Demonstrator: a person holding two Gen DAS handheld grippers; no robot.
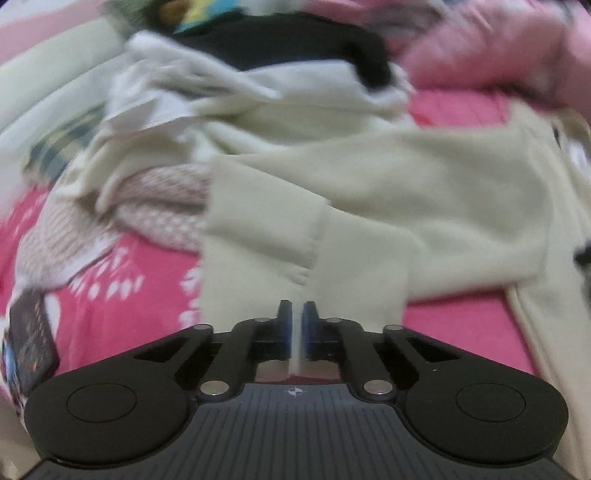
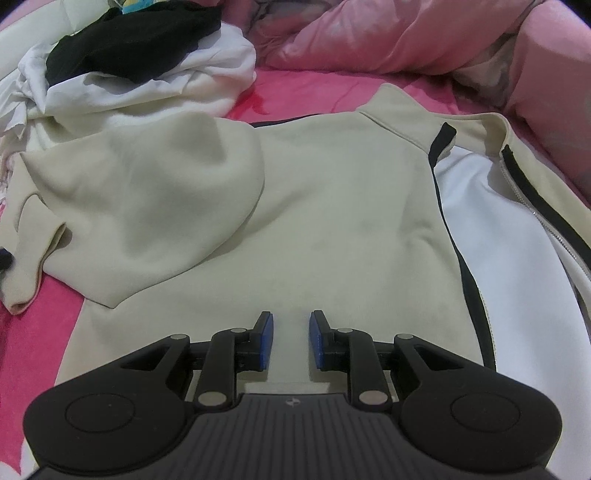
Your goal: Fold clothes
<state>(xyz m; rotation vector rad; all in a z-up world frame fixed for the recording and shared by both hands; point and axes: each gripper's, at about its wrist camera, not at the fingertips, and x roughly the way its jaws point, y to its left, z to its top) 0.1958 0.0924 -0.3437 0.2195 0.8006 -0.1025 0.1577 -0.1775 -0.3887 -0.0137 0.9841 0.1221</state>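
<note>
A cream zip jacket (image 2: 332, 206) with black trim and a white lining lies spread on the pink bed. Its left sleeve (image 2: 140, 206) is folded over the body. My left gripper (image 1: 297, 314) is shut on the cream sleeve cuff (image 1: 258, 258), with a strip of cloth between the blue pads; this view is blurred. My right gripper (image 2: 291, 325) is open just above the jacket's lower body, with cloth showing between the fingers but not pinched.
A pile of white, black and patterned clothes (image 2: 140, 66) lies at the back left. Pink pillows (image 2: 406, 33) line the back and right. A pink knit garment (image 1: 162, 199) and a dark packet (image 1: 29, 332) lie at the left on the pink floral sheet (image 1: 122, 295).
</note>
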